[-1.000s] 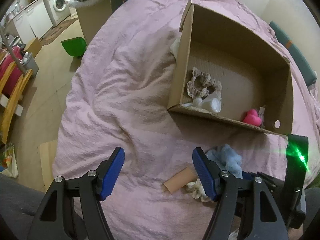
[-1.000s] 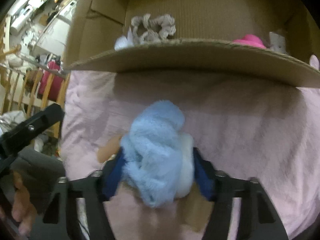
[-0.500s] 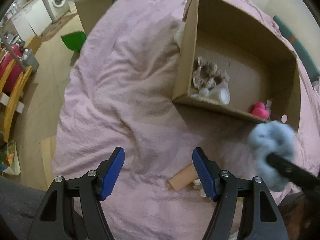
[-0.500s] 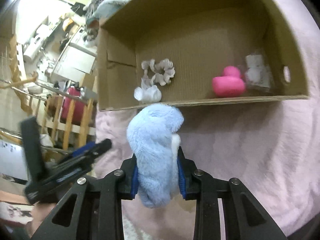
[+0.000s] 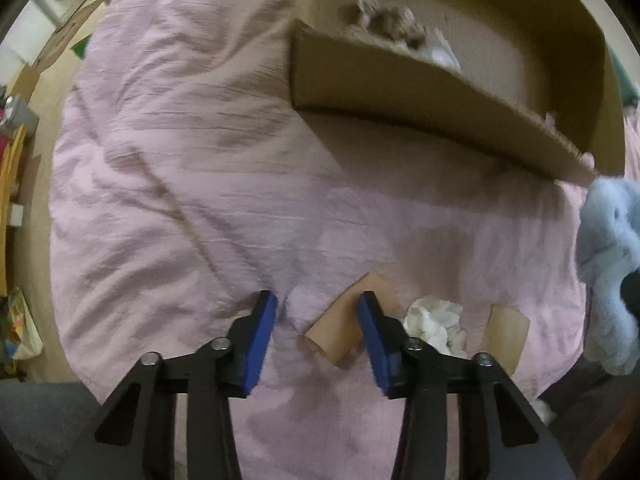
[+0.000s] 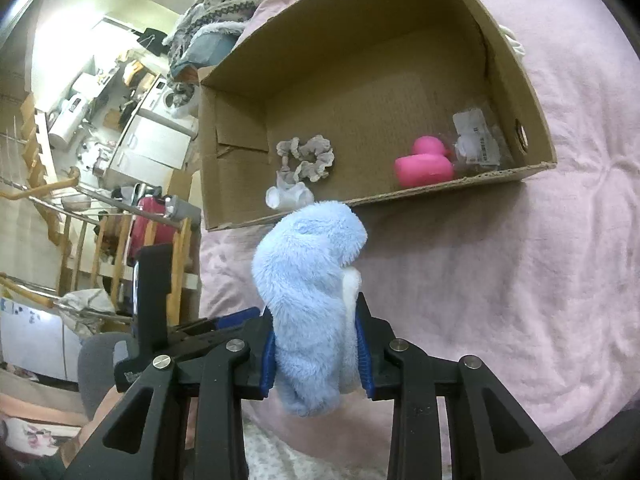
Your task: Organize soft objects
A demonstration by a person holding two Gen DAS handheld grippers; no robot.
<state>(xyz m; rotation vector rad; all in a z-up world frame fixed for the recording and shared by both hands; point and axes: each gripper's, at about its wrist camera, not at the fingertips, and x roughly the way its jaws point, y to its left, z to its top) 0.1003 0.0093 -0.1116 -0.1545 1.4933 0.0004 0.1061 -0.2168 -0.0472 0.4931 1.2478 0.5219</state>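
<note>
blue plush [image 6: 310, 288] lifted — right gripper [image 6: 316, 354] clamped | left gripper [image 5: 316, 308] closing — empty

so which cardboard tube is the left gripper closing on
The tube between the left gripper fingers, left of the white cloth; the other tube lies right of it.

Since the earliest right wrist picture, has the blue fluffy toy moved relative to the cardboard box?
Yes. The blue fluffy toy has risen: the cardboard box interior now shows below it.
</note>
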